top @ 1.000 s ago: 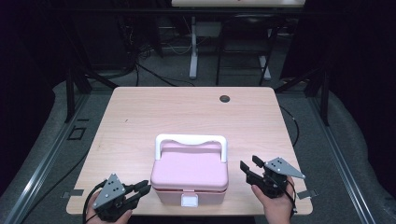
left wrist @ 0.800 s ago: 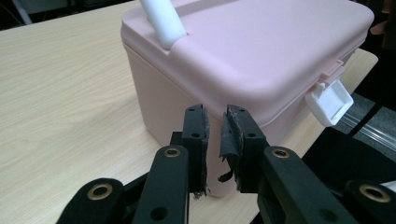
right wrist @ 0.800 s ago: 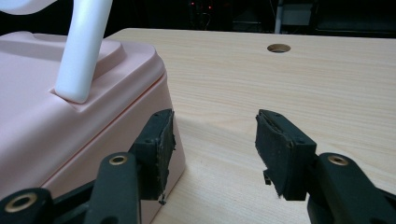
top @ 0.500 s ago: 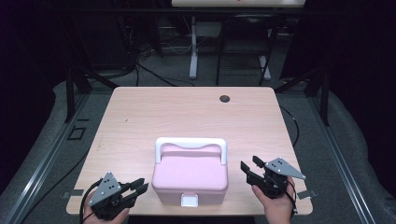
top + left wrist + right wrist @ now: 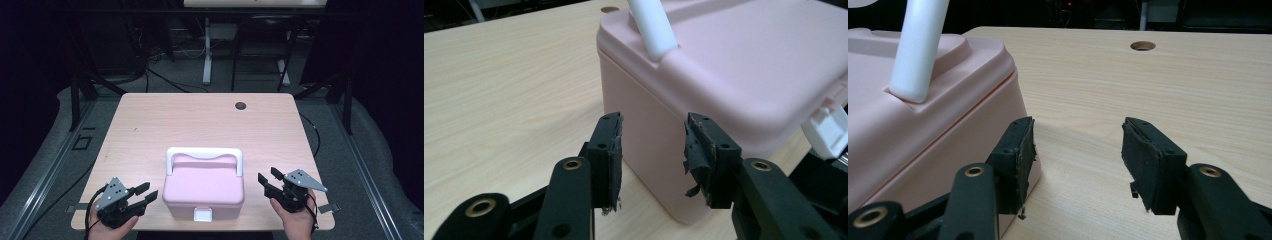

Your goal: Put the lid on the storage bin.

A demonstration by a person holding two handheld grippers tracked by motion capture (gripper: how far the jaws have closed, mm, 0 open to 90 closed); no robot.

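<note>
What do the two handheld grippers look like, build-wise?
Both the left gripper and right gripper are black, two-jawed, with a grey three-cornered plate on top. Pads are frayed black rubber; brass-ringed pivot holes; black cable trailing.

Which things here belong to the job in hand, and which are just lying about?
In the job:
pink box with its white handle and front latch
left gripper, open beside it
right gripper, open beside it

Just there:
table
cable hole
floor cables
</note>
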